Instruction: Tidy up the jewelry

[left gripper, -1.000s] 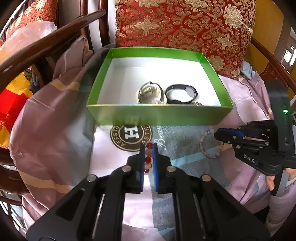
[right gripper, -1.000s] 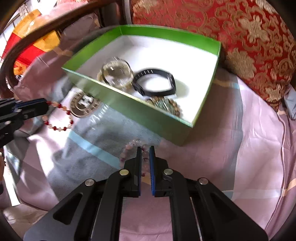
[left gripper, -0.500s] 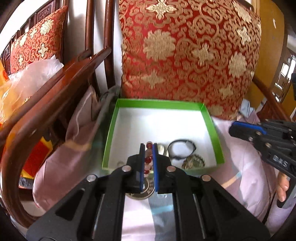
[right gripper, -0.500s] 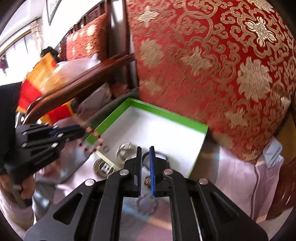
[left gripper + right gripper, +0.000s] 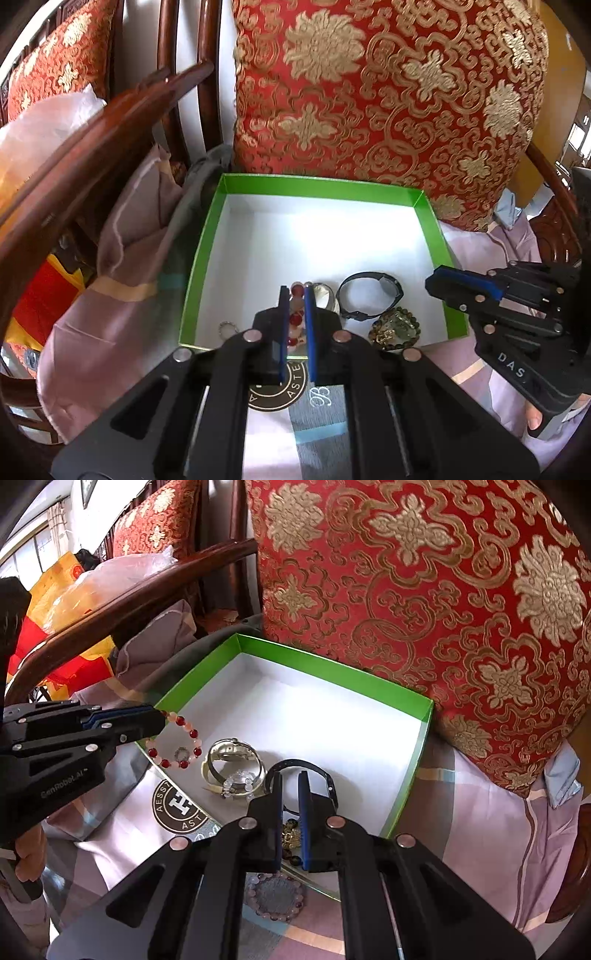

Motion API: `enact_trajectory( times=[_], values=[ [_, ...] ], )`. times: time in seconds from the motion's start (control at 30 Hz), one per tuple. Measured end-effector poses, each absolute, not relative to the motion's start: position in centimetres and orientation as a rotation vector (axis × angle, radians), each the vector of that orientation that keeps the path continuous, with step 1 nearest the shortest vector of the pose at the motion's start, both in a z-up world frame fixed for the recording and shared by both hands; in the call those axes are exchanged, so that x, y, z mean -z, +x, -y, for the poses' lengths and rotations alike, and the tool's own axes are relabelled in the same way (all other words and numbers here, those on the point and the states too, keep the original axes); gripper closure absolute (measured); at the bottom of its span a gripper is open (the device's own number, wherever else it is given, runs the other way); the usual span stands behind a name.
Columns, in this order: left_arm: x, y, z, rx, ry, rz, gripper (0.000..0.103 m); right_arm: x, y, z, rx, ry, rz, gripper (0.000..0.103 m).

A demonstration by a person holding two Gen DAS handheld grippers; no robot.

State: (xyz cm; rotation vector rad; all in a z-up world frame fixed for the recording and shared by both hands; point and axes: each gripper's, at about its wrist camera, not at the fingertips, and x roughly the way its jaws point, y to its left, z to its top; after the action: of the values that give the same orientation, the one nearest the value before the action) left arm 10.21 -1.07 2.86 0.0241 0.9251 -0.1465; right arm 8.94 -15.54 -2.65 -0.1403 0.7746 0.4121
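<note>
The shallow green cardboard box with white floor has its rear half bare; a silver watch, a black band watch, a brown bead bracelet and a small ring crowd its near wall. The left gripper, fingers nearly together, pinches a red-and-pale bead bracelet that hangs over the box's near-left edge. The right gripper is narrowly parted, gripping nothing, above a pink bead bracelet lying outside the box on the lilac cloth.
</note>
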Motion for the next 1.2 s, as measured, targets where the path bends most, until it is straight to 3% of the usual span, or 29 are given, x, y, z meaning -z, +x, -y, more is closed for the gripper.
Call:
enact_trajectory(
  times=[0.3,0.33,0.4,0.43,0.57,0.73,0.87,1.2],
  values=[
    [-1.3,11.0,1.3,0.154,0.026,-0.957,0.096,3.5,9.8,15.6,-0.388,-0.141,-0.804,0.094],
    [-1.2,11.0,1.3,0.160,0.027,-0.960,0.095,3.6,9.8,15.6,-0.387,-0.139,-0.809,0.091],
    [-1.1,11.1,1.4,0.170,0.025,-0.969,0.095,3.6,9.9,15.9,-0.379,-0.115,-0.816,0.062],
    [-1.0,11.2,1.3,0.176,0.020,-0.972,0.095,3.4,10.0,16.2,-0.377,-0.100,-0.813,0.058],
    [-1.0,11.3,1.0,0.195,-0.010,-0.978,0.085,2.6,9.8,17.7,-0.391,-0.036,-0.802,0.058],
    [-1.0,11.3,0.8,0.198,-0.028,-0.985,0.085,1.5,9.7,19.3,-0.377,0.013,-0.781,0.058],
    [-1.3,10.7,0.8,0.197,-0.026,-0.977,0.075,1.4,9.4,19.4,-0.377,0.009,-0.787,0.058],
    [-1.6,5.5,0.5,0.256,-0.031,-0.958,0.075,3.0,4.3,18.2,-0.525,-0.064,-0.860,0.058]
  ],
)
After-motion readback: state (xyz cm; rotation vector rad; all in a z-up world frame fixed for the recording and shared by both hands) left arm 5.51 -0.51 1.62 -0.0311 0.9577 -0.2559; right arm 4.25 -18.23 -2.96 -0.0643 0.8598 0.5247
